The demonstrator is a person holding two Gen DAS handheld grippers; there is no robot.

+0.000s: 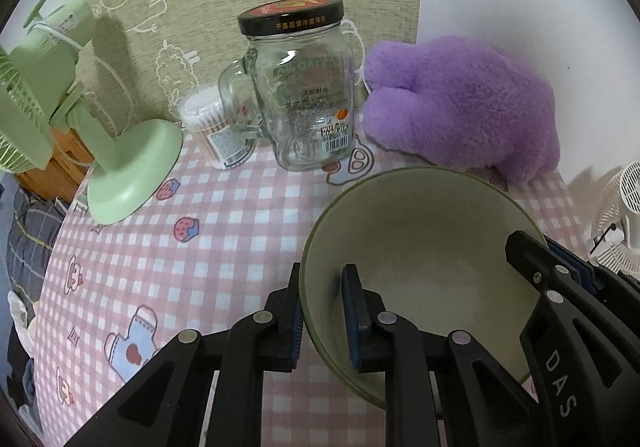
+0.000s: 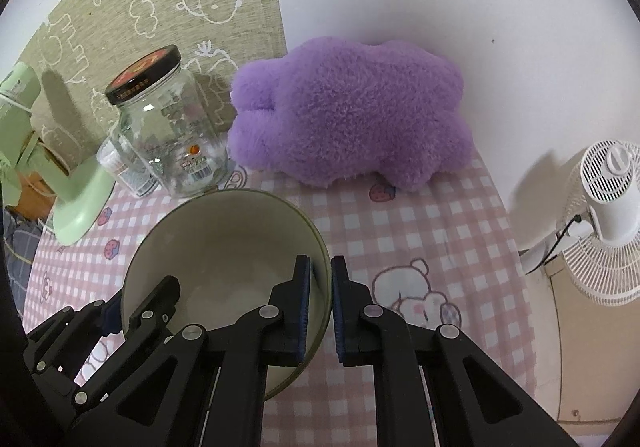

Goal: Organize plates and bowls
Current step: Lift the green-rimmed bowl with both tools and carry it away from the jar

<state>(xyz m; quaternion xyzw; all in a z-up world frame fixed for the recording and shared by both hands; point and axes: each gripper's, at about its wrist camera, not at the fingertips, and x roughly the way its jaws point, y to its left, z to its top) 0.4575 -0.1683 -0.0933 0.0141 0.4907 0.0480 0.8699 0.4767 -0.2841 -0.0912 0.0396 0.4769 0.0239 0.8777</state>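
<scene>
Both grippers are clamped on one green bowl (image 1: 420,247): the left gripper (image 1: 322,311) has its jaws closed over the bowl's left rim, the right gripper (image 2: 320,299) over its right rim. The bowl is above the pink checked cloth (image 2: 420,231) on the bench. Beyond stand a glass jar (image 1: 304,95), a green fan (image 1: 80,119), and a purple plush toy (image 2: 352,111) against the wall.
</scene>
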